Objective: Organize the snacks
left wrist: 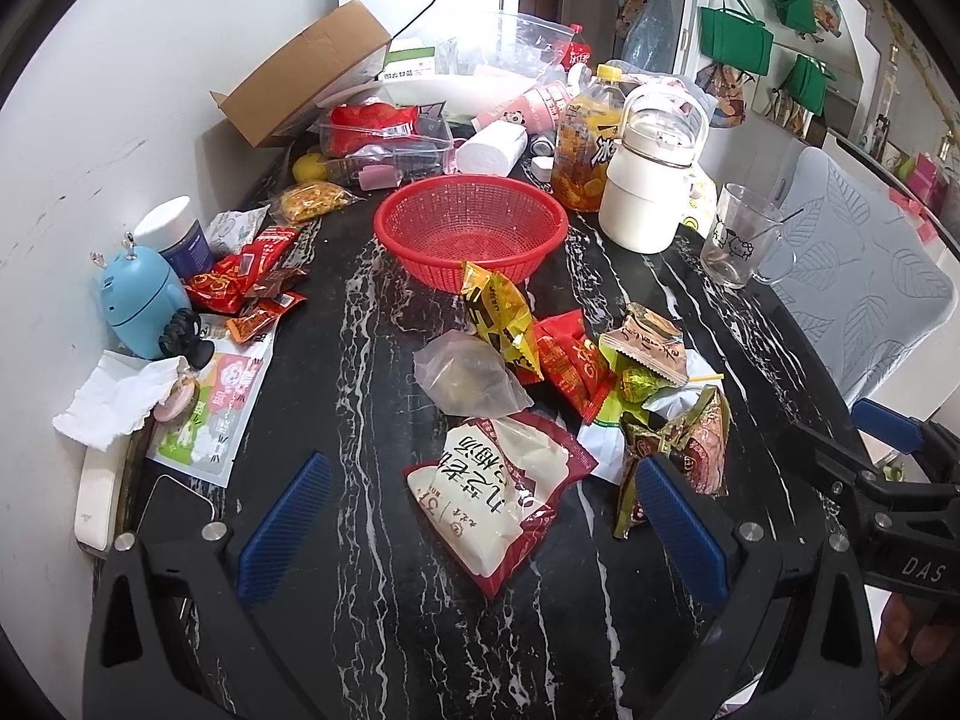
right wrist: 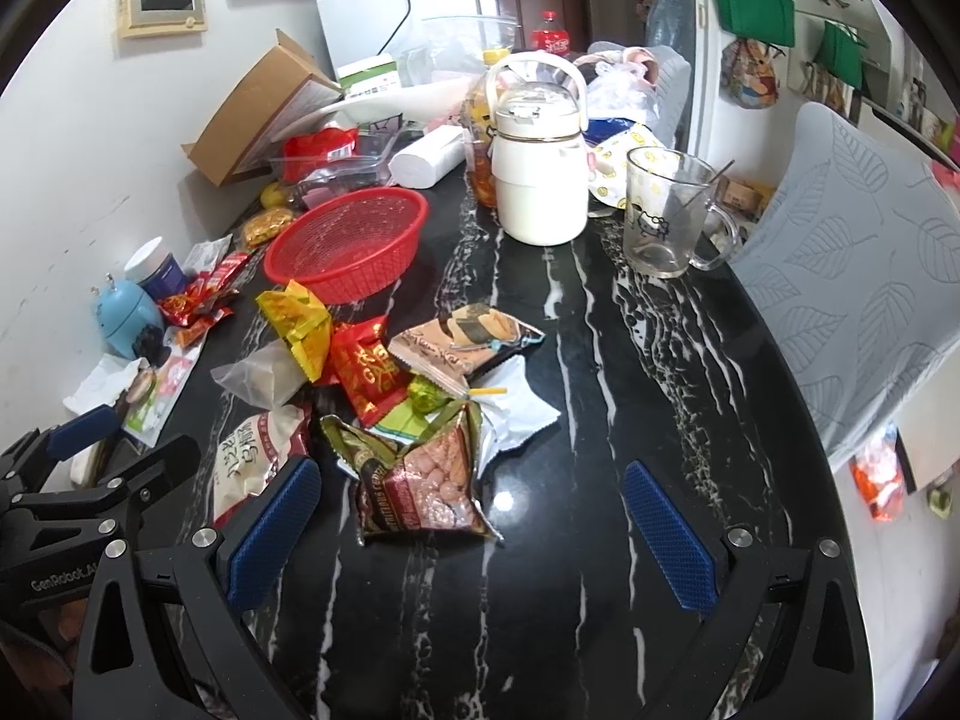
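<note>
Black white-veined marble tabletop, spread beneath both tongs and carrying everything. Red perforated plastic basket, empty, well ahead of both tongs and beyond the snack heap; judged the likely destination. Loose heap of crinkled snack packets, lying between tongs and basket.

White pillow-shaped packet with dark red border and black lettering, flat on the marble directly between and just ahead of the left tongs' blue ribbed pads; long axis ran diagonally, near end toward the left pad, far end toward the right and away. Left tongs spread wide, pinching nothing, straddling this packet.

Gold-edged foil packet showing pink-brown pieces, crumpled, just ahead of the right tongs and closer to their left pad; long axis hard to read. Right tongs likewise spread wide and empty, bare marble between their pads.

Judged: left tongs better placed for the white packet, right tongs for the foil one; a slight wrist turn probably needed to close across the white packet's narrow width.
</note>
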Available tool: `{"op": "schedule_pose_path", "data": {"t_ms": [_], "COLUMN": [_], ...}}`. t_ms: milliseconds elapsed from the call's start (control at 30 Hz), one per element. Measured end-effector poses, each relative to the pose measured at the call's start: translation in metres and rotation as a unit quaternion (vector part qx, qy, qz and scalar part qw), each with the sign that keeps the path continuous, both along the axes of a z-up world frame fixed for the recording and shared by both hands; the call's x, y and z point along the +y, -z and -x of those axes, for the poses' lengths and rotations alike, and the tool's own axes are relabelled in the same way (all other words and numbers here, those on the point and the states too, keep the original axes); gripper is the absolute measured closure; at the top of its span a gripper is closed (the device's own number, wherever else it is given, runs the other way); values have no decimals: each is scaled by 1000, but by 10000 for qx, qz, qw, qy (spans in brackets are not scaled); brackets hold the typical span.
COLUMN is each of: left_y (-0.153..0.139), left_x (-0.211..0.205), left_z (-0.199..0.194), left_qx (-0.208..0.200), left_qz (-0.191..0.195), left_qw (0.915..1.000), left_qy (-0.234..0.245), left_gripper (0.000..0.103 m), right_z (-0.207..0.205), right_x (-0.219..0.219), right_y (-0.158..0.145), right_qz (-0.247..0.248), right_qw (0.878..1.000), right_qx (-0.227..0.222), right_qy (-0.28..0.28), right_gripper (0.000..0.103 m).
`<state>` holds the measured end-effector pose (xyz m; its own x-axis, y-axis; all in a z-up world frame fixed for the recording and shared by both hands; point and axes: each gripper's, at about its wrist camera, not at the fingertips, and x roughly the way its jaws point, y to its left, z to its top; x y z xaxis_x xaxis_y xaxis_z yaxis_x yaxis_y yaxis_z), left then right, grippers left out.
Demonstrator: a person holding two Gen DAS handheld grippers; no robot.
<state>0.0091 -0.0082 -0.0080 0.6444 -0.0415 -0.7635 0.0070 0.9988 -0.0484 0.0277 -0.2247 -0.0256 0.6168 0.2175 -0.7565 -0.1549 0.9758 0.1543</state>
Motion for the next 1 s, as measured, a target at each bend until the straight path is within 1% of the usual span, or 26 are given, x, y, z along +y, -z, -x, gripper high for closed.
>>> {"op": "schedule_pose_path", "data": {"t_ms": [267,533,800,1000], "left_y": [0,4,14,25], "left_x": [1,12,24,27], "left_z": [2,11,18,19], "left_qx": [2,-29,24,65], "left_qz": [24,131,273,411], "left_qw": [10000,9998,9992,9989], "left_qy": [-15,-166,-295,-215], "left_gripper": [0,0,0,0], "right_z": [4,14,19,18], "right_x": [1,2,5,8], "right_y": [0,4,22,37], "right_qz": [-50,-157,-328,-410], "right_qw": [10000,9997,9988,9977], "right_qx": [-3,-21,165,309], "right_qy": [-35,-175,-324,-432], "right_gripper": [0,0,0,0]}}
